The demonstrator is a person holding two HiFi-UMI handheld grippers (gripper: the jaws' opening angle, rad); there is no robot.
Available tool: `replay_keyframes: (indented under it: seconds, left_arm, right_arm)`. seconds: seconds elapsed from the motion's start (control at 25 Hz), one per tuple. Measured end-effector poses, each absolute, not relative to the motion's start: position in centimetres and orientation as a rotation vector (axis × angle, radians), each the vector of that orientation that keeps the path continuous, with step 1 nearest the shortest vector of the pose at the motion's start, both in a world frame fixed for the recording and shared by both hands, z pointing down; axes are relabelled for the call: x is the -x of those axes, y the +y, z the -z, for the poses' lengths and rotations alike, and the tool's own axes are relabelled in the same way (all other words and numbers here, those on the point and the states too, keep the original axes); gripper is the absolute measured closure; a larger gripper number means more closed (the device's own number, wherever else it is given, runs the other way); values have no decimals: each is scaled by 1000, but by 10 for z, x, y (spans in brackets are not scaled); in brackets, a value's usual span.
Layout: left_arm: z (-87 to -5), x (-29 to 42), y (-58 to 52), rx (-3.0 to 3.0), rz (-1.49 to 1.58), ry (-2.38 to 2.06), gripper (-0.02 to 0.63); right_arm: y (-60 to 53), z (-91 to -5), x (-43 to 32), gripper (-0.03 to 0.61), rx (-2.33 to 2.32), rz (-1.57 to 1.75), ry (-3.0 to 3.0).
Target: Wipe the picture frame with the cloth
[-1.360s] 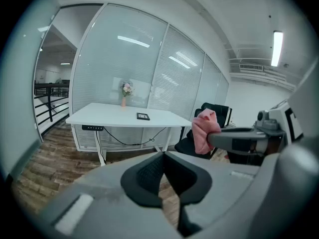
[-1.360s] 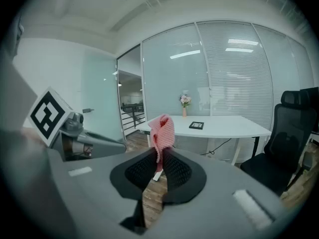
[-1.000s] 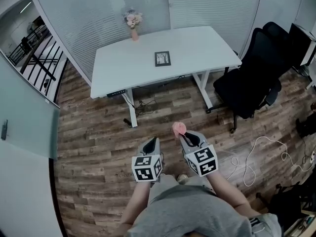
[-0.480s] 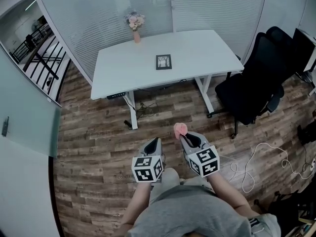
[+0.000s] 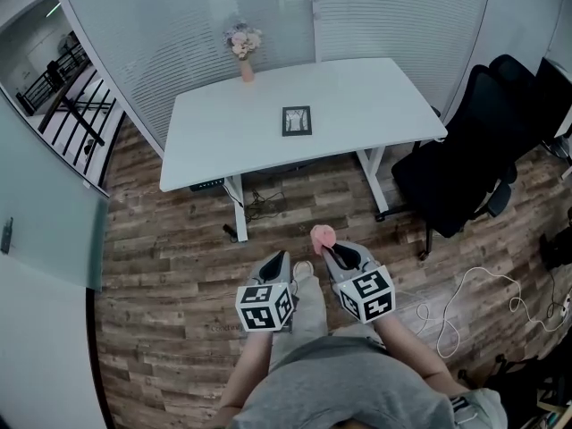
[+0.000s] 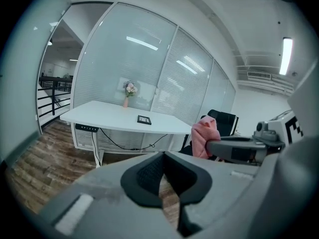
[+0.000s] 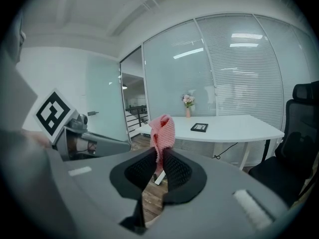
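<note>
Wood floor (image 5: 161, 266) and frosted glass walls make the room, and a white table (image 5: 223, 141) stands close to the glass. The right gripper (image 7: 160, 156) is clenched on a pink cloth (image 7: 163, 131). Its two dark pads press on the lower part of the cloth, and the rest stands up above the jaws in a loose bunch. The left gripper (image 6: 160, 156) is closed too, with its pads together at the tips and nothing between them.

Both grippers are held side by side in front of the person's body. They are over the floor on the near side of the table, well apart from it, and both point toward it. The cloth is therefore also well apart from the table.

The frame (image 5: 297, 121) is dark with a pale picture, and it lies flat near the middle of the table top. A vase (image 5: 246, 68) with pale flowers stands at the far edge of the table, to the left of the frame. A black chair (image 5: 465, 164) stands just beside the right end of the table. A white cable (image 5: 465, 284) lies in loops on the floor, off the right end of the table on its near side.
</note>
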State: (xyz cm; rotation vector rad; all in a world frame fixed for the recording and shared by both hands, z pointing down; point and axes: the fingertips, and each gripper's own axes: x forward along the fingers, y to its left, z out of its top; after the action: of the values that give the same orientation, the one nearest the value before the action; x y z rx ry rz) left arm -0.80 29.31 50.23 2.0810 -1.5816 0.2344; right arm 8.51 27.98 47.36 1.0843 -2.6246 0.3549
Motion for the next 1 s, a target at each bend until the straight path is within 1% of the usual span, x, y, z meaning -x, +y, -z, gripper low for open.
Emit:
replay_keyframes:
  seconds: [0.44,1.0]
  left_arm:
    - [-510,16,180,-2109,-243,-1494,612]
    - [-518,56,15,-2131,-319,-1454,612]
  right_arm:
    - [167,-481,-75,538,-1114,-368,-2590]
    - [-4,-475,-33,537,-1151,-337,-2564]
